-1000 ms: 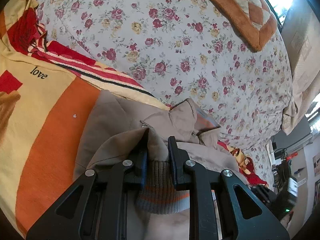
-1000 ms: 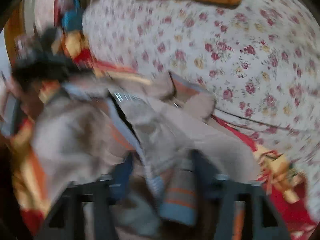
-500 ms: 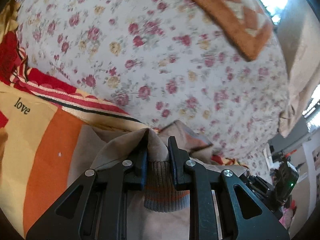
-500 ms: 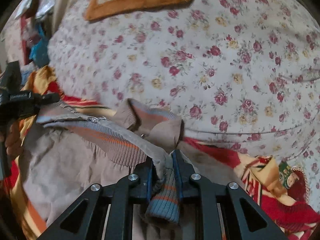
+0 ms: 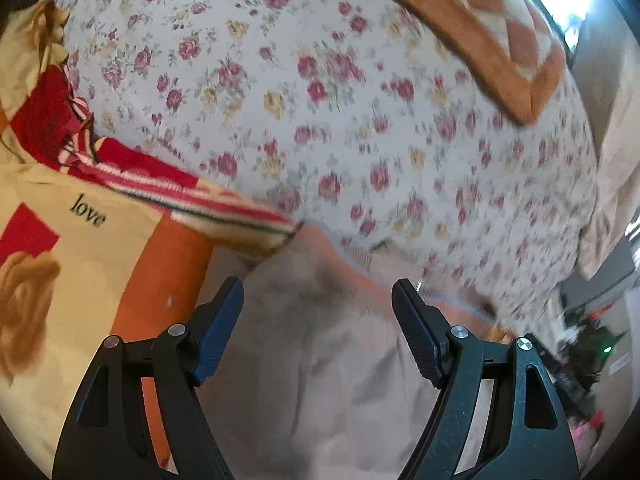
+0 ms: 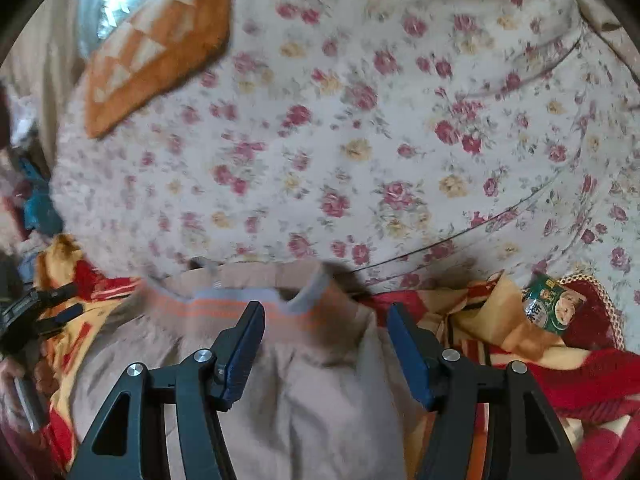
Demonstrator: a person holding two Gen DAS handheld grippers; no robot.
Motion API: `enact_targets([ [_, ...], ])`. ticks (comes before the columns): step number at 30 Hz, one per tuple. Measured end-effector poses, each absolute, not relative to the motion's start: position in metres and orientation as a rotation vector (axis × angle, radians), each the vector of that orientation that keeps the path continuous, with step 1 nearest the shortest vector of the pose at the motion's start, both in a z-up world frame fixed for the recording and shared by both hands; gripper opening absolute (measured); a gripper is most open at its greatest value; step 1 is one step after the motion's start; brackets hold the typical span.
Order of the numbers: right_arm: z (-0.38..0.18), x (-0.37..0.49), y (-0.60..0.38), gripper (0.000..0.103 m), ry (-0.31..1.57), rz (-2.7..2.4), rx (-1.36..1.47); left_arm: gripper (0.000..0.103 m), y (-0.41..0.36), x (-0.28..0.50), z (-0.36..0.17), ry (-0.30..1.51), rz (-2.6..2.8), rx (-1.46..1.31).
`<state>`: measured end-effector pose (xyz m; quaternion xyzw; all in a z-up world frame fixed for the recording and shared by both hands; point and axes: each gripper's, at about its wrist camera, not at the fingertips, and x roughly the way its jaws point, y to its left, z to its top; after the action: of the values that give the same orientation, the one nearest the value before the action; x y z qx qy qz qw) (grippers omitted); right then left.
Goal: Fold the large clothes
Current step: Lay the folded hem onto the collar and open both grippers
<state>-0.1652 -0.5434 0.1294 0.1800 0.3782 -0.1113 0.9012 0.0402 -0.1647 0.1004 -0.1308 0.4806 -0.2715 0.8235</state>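
Left wrist: fingers (image 5: 318, 300) wide | right fingers (image 6: 324, 320) wide | jacket (image 6: 304, 392) collar blurred

Jacket (image 5: 320, 360) beige, ribbed hem band (image 6: 248, 308) grey-blue with orange stripes. Quilt (image 5: 360, 100) white with small red-pink and yellow roses. Blanket (image 5: 100, 264) cream with orange band, red blocks, red-white stripes, black "love" lettering. Cushion (image 6: 156, 48) orange border, cream-orange checks. Left gripper (image 5: 318, 304) and right gripper (image 6: 325, 326) black with dark blue pads. Packet (image 6: 550, 304) green.
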Motion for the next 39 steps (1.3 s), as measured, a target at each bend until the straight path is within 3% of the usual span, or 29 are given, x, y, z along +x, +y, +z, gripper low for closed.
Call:
enact_targets([
  [6, 0.065, -0.140, -0.516, 0.061, 1.063, -0.234, 0.236, 0.077, -0.177, 0.000, 0.063, 1.171, -0.461, -0.027],
  [7, 0.048, -0.138, -0.523, 0.055, 1.129, -0.308, 0.246, 0.077, -0.171, -0.004, 0.056, 1.192, -0.445, -0.010],
  [10, 0.054, -0.159, -0.540, 0.053, 1.084, -0.324, 0.386, 0.077, -0.142, -0.013, 0.052, 1.219, -0.461, -0.060],
  [15, 0.106, -0.219, -0.530, 0.086, 0.962, -0.301, 0.365, 0.077, -0.097, -0.035, 0.074, 1.159, -0.578, -0.246],
  [19, 0.111, -0.262, -0.518, 0.088, 0.950, -0.268, 0.410, 0.077, -0.087, -0.051, 0.069, 1.190, -0.700, -0.357],
  [23, 0.088, -0.269, -0.514, 0.087, 0.982, -0.285, 0.404, 0.077, -0.095, -0.055, 0.055, 1.200, -0.685, -0.264],
  [24, 0.083, -0.267, -0.514, 0.082, 0.988, -0.281, 0.413, 0.077, -0.099, -0.056, 0.052, 1.202, -0.669, -0.211],
  [26, 0.066, -0.265, -0.516, 0.027, 0.980, -0.276, 0.452, 0.073, -0.101, -0.056, 0.048, 1.188, -0.666, -0.206],
  [28, 0.060, -0.268, -0.517, 0.012, 0.969, -0.260, 0.531, 0.039, -0.096, -0.056, 0.043, 1.172, -0.646, -0.256],
  [29, 0.065, -0.271, -0.516, 0.007, 0.946, -0.255, 0.550, 0.016, -0.096, -0.058, 0.041, 1.177, -0.642, -0.265],
  [35, 0.112, -0.314, -0.509, 0.004, 0.839, -0.130, 0.603, 0.008, -0.082, -0.079, 0.055, 1.131, -0.734, -0.186],
  [39, 0.077, -0.320, -0.505, 0.004, 0.996, -0.218, 0.564, 0.008, -0.068, -0.074, 0.042, 1.208, -0.671, -0.205],
])
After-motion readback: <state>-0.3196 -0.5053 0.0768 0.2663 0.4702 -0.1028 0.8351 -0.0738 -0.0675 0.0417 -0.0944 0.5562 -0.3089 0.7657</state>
